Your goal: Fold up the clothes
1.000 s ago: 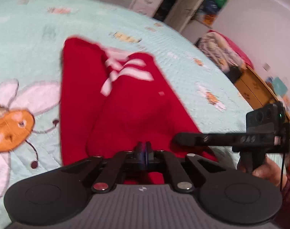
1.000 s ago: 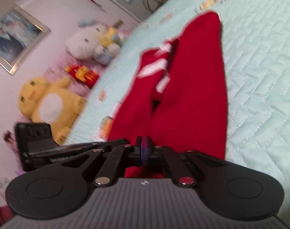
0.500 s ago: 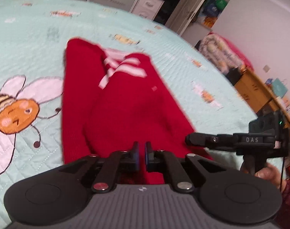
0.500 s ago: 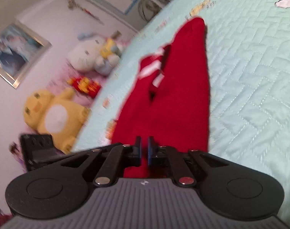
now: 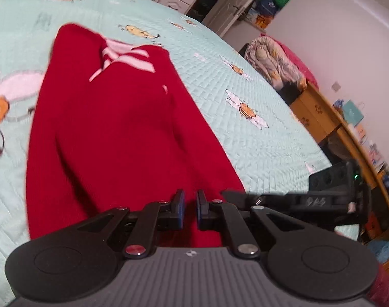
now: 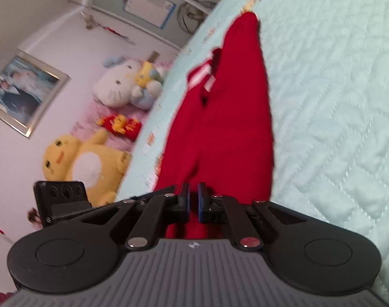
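A red sweater (image 5: 122,128) with white stripes (image 5: 127,56) at its collar lies lengthwise on the mint quilt (image 5: 271,148), collar at the far end. My left gripper (image 5: 190,192) sits at its near hem, its jaws a narrow slit apart with red knit filling the slit. My right gripper (image 6: 192,184) is at the hem beside it. Its jaws are closing, and the sweater (image 6: 235,128) narrows into the gap between them. Each gripper shows in the other's view: the right one (image 5: 227,194) at the sweater's right corner, the left one (image 6: 172,186) at its left edge.
The quilt (image 6: 335,128) has bee and flower prints. Beyond the bed's edge are a yellow plush toy (image 6: 66,158), a white plush toy (image 6: 117,87) and a framed picture (image 6: 17,89). On the other side stand a wooden dresser (image 5: 317,117) and bundled bedding (image 5: 273,61).
Both grippers have drawn back and sunk a little, and the sweater now lies longer and flatter. The pads met tightly a second ago; now a narrow slit shows between them in both views.
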Action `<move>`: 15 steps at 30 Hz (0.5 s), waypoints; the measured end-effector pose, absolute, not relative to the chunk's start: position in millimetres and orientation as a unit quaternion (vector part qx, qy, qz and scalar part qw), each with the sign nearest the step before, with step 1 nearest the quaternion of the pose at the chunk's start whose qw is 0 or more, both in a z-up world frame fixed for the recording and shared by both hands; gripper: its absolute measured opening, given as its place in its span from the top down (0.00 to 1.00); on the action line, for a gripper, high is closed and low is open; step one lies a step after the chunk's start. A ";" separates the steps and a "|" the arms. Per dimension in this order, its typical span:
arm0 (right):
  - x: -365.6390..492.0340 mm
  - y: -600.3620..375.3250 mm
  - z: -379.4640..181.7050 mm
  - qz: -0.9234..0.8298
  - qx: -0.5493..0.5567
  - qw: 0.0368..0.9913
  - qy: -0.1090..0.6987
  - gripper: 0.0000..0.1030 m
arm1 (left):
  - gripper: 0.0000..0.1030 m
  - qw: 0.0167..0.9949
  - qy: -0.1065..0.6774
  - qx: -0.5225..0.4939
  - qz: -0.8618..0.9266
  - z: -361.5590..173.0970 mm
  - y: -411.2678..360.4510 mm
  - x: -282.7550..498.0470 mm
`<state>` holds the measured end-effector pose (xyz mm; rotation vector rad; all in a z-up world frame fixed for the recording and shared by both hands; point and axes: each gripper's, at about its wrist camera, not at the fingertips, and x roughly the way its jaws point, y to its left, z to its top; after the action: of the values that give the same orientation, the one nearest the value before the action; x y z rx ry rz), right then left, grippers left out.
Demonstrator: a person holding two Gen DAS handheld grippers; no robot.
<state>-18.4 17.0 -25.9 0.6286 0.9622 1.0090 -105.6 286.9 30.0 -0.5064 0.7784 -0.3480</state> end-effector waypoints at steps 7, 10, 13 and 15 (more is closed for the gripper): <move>-47.1 62.5 5.1 0.447 0.081 0.799 0.394 1.00 | 0.95 0.898 0.384 -0.149 -0.156 39.0 259.8 -104.3; -43.3 48.6 -4.4 0.444 0.132 0.792 0.397 1.00 | 0.94 0.903 0.358 -0.160 -0.175 58.5 256.2 -113.1; -32.1 29.8 -21.7 0.447 0.224 0.762 0.410 1.00 | 0.88 0.904 0.340 -0.170 -0.195 66.1 248.8 -113.2; -28.3 22.8 -27.1 0.450 0.256 0.747 0.416 1.00 | 0.88 0.897 0.347 -0.188 -0.197 50.6 246.4 -105.7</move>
<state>-28.3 22.8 -27.1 0.5609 0.9109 0.9847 -105.7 246.4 50.6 -0.3900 0.7187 -0.4089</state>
